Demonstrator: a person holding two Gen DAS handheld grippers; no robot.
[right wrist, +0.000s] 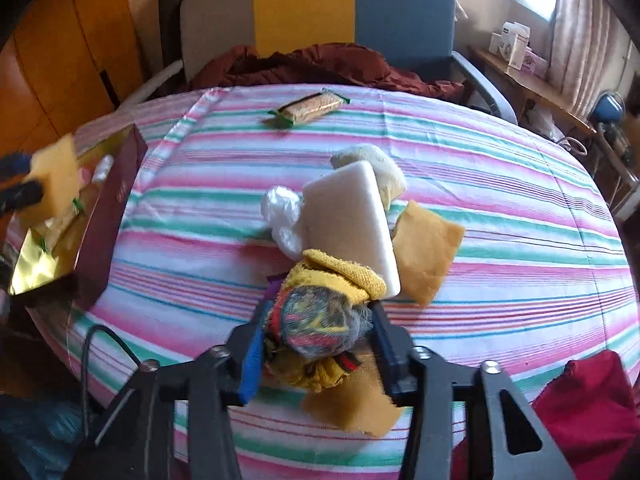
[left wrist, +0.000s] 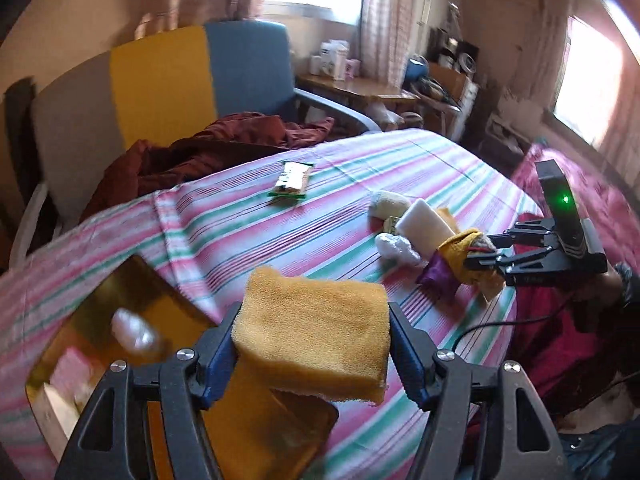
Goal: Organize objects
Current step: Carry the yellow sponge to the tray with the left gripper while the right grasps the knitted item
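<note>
Left hand-held gripper (left wrist: 312, 354) clamps sponge (left wrist: 316, 332), long axis crosswise

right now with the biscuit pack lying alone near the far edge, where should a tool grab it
Grip the biscuit pack across its narrow width at mid-length, coming down from above. It lies flat on the striped tablecloth, long and slim, with open cloth on both long sides, so the fingers can straddle it. Its crimped ends look too thin to hold firmly.

No legible text; gold marking on maroon box (right wrist: 105, 216) unreadable.
</note>
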